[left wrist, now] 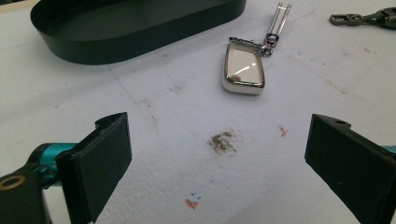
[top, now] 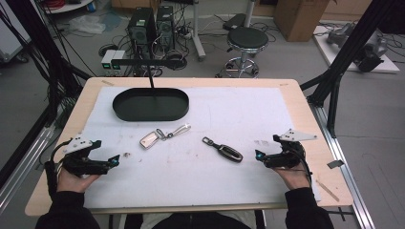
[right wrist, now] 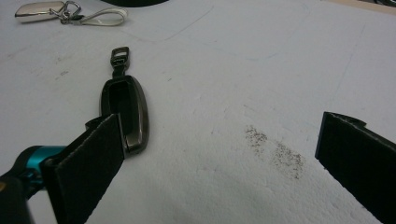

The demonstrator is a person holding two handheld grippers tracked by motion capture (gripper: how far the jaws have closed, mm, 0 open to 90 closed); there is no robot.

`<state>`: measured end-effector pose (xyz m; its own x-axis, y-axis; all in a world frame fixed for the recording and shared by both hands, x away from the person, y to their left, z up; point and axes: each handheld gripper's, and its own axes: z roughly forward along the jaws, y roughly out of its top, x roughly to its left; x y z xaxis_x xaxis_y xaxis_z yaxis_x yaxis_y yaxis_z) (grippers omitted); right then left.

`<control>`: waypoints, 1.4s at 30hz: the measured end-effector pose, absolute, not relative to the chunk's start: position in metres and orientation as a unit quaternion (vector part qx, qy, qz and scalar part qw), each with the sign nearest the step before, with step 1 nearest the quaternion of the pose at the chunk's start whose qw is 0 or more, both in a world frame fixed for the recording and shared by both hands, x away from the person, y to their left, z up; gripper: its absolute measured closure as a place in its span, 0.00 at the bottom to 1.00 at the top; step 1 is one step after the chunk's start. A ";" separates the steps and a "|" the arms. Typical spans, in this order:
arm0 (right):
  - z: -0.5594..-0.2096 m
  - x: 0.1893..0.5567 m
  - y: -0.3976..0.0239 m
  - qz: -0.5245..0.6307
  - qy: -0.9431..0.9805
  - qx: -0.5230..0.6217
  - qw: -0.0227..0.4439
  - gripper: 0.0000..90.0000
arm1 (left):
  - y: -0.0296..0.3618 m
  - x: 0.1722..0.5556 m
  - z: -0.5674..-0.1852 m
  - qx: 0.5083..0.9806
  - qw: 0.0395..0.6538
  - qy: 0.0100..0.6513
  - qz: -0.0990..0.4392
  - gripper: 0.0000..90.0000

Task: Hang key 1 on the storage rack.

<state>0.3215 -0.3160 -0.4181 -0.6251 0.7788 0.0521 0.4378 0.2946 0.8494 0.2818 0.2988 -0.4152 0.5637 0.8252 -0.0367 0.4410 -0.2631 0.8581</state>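
A silver key fob [top: 150, 140] with a metal strap lies left of the middle of the white mat [top: 191, 176]. A dark key fob [top: 228, 151] with a clasp lies to its right. My left gripper [top: 107, 151] rests low at the mat's left side, open, with nothing between its jaws. The left gripper view shows my left gripper [left wrist: 217, 158] with the silver fob [left wrist: 243, 67] ahead of it. My right gripper [top: 267, 147] rests at the right, open and empty. In the right gripper view, the dark fob [right wrist: 125, 109] lies just beyond the left jaw of my right gripper [right wrist: 219, 158], apart from it.
A black oval tray [top: 150, 112] sits empty at the back left of the mat, its wall [left wrist: 140, 42] beyond the silver fob. Small dirt marks [right wrist: 275, 149] speckle the mat. Behind the table stand a stool [top: 246, 40] and computer towers [top: 150, 26].
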 end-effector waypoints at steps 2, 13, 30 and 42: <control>-0.418 0.322 -0.316 0.447 0.783 0.388 0.191 0.01 | 0.299 0.282 -0.415 0.767 0.441 0.413 0.215 0.09; -0.420 0.322 -0.315 0.443 0.787 0.388 0.185 0.01 | 0.298 0.285 -0.418 0.768 0.437 0.419 0.208 0.09; -0.422 0.323 -0.318 0.443 0.780 0.399 0.189 0.01 | 0.294 0.296 -0.420 0.784 0.415 0.421 0.190 0.09; -0.422 0.323 -0.315 0.442 0.782 0.396 0.188 0.01 | 0.266 0.325 -0.401 0.813 0.395 0.384 0.188 0.09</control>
<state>0.3226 -0.3152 -0.4220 -0.6150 0.7865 0.0563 0.4540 0.2947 0.8408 0.3246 0.2656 -0.4012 0.6346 0.7728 0.0020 0.4760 -0.3929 0.7868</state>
